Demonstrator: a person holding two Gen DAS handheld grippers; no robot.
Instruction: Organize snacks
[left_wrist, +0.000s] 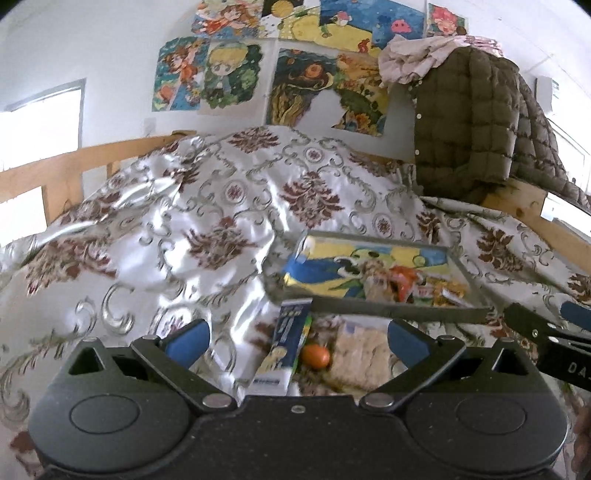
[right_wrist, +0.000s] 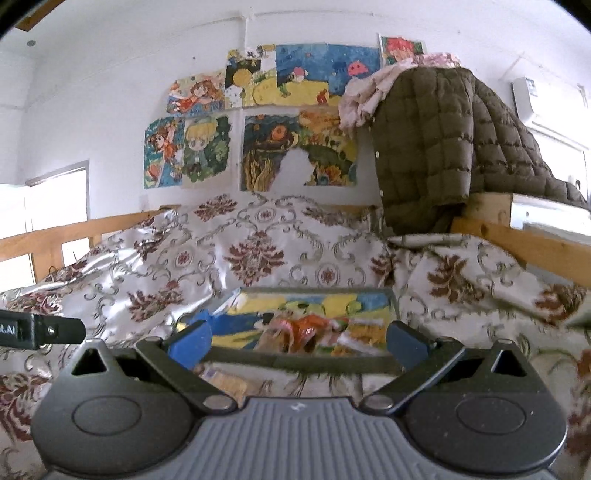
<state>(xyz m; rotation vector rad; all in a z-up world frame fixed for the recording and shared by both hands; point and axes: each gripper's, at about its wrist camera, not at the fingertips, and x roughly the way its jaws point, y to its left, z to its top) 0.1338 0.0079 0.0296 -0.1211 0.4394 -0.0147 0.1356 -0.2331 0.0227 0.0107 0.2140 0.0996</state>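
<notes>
The left gripper (left_wrist: 295, 341) stands with its blue-padded jaws spread wide and nothing between them. The right gripper (right_wrist: 297, 343) is likewise released, jaws wide apart and empty. Both hover over a glossy, wrinkled satin bedspread with maroon floral and grey scroll patterns (left_wrist: 207, 206). A shallow rectangular tray with a cartoon-printed base and clear raised walls (left_wrist: 391, 314) rests on the bedspread at 1 o'clock in the left view. Crinkled snack packets in orange, red and yellow (left_wrist: 410, 284) lie at its right end. Outside the tray, just beside its near wall, sit a tall blue-and-white carton (left_wrist: 286, 347), a smooth orange egg-shaped item (left_wrist: 315, 356) and a clear packet of pale crackers (left_wrist: 360, 354). A quilted olive down jacket (left_wrist: 465, 122) hangs at 2 o'clock.
</notes>
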